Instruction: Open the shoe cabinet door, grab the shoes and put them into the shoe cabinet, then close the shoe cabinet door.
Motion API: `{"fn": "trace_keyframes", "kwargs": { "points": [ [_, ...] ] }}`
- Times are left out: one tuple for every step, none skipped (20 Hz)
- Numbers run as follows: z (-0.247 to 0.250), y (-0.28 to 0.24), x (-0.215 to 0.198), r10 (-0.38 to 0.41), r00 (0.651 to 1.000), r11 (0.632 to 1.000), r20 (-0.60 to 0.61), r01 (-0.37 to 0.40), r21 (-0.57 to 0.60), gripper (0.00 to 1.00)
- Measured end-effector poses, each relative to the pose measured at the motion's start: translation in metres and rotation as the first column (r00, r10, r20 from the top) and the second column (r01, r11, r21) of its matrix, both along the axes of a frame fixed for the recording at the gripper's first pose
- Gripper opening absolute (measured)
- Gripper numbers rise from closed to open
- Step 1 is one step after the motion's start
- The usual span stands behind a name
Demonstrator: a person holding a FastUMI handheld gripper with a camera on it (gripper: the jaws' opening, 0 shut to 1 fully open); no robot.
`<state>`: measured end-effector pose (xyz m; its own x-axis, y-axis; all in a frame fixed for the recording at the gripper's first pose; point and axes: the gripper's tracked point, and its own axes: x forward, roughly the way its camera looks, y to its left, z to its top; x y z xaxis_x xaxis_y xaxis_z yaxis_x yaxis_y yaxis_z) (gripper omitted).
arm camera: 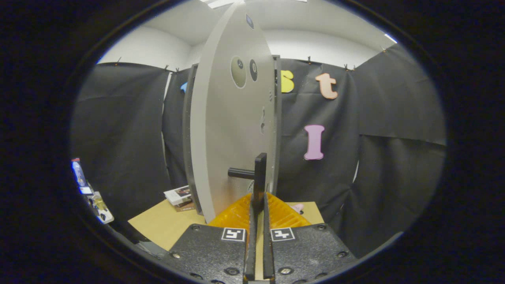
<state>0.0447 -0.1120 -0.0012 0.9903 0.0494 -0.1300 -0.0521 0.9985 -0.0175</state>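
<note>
Seemingly clamped, the tongs (pixel 258 205) pinch the door handle (pixel 259 177) of the open cabinet door (pixel 232 130).

wooden table (pixel 158 227) | small boxes (pixel 179 197) stacked on it | pink item (pixel 298 207)

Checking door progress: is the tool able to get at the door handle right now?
Yes, apparently: the tool is shut on the black handle of the grey cabinet door, with nothing in between.
</note>
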Motion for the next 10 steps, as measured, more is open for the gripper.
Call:
{"fn": "trace_keyframes", "kwargs": {
  "points": [
    [0.002,-0.010,0.000,-0.026,1.000,1.000,0.004,0.026,-0.004,0.07],
    [0.004,-0.020,-0.002,-0.040,0.999,0.999,0.014,0.040,0.000,0.04],
    [-0.001,-0.024,-0.002,-0.012,1.000,0.999,0.000,0.012,0.033,0.04],
    [-0.002,-0.025,-0.004,0.027,1.000,0.998,-0.002,-0.026,0.054,0.03],
    [-0.004,-0.027,-0.004,0.061,0.998,0.996,-0.002,-0.061,0.065,0.04],
    [-0.002,-0.035,0.002,0.084,0.996,0.994,0.003,-0.084,0.063,0.03],
    [-0.001,-0.034,0.002,0.086,0.996,0.995,0.007,-0.086,0.053,0.04],
    [-0.001,-0.039,0.003,0.076,0.997,0.997,0.010,-0.076,0.032,0.04],
    [0.000,-0.044,0.004,0.052,0.999,0.999,0.017,-0.052,0.006,0.04],
    [0.000,-0.048,0.004,0.023,0.999,1.000,0.026,-0.022,-0.016,0.04]
  ]
}}
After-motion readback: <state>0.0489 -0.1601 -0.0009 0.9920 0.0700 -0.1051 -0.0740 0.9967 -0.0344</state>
